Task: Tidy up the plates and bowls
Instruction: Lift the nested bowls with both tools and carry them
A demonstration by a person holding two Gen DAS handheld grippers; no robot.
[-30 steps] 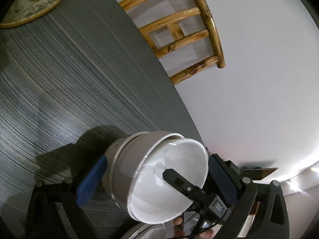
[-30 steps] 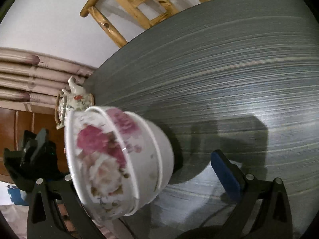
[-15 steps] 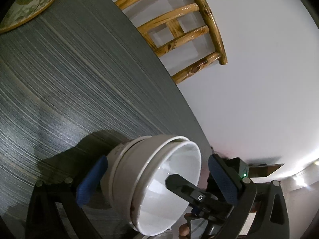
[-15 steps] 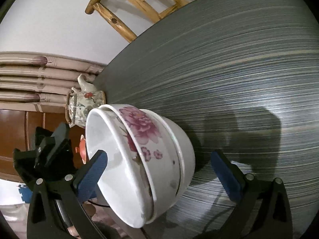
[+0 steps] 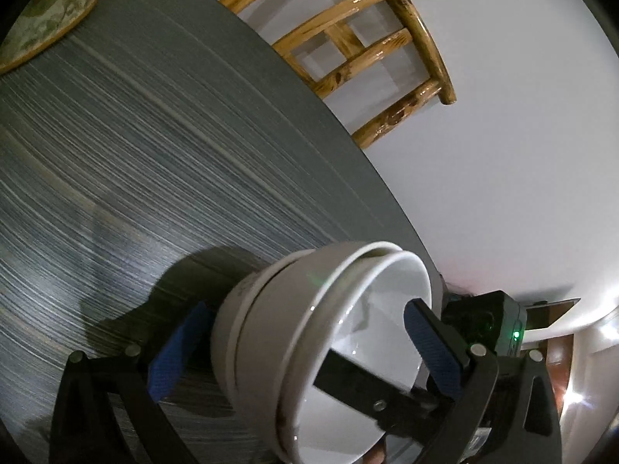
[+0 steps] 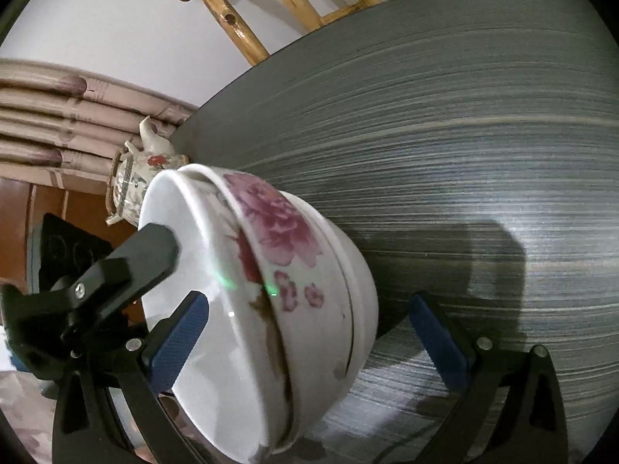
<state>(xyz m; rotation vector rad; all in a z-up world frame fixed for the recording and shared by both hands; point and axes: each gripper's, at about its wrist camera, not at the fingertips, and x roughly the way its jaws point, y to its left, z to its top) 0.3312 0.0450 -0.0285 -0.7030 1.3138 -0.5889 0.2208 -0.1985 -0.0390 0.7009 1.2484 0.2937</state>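
Note:
Two nested white bowls [image 5: 294,332] with pink flower prints [image 6: 278,228] are held tilted above the grey striped table [image 5: 154,154]. My left gripper [image 5: 305,352] straddles the stack with its blue pads wide: one pad is outside the bowls, the other inside the top bowl. My right gripper [image 6: 309,332] also straddles it, one pad inside, one outside. Neither pair of pads clearly presses the rim. The other gripper's black finger [image 6: 131,266] reaches into the bowl in each view.
A floral plate [image 5: 50,11] lies at the table's far left corner. A wooden chair [image 5: 359,50] stands behind the table against a white wall. A floral teapot [image 6: 139,170] sits beyond the table edge by a wooden cabinet.
The bowl stack has tilted and turned between the grippers. Both grippers moved closer around it, each now with one finger inside the top bowl.

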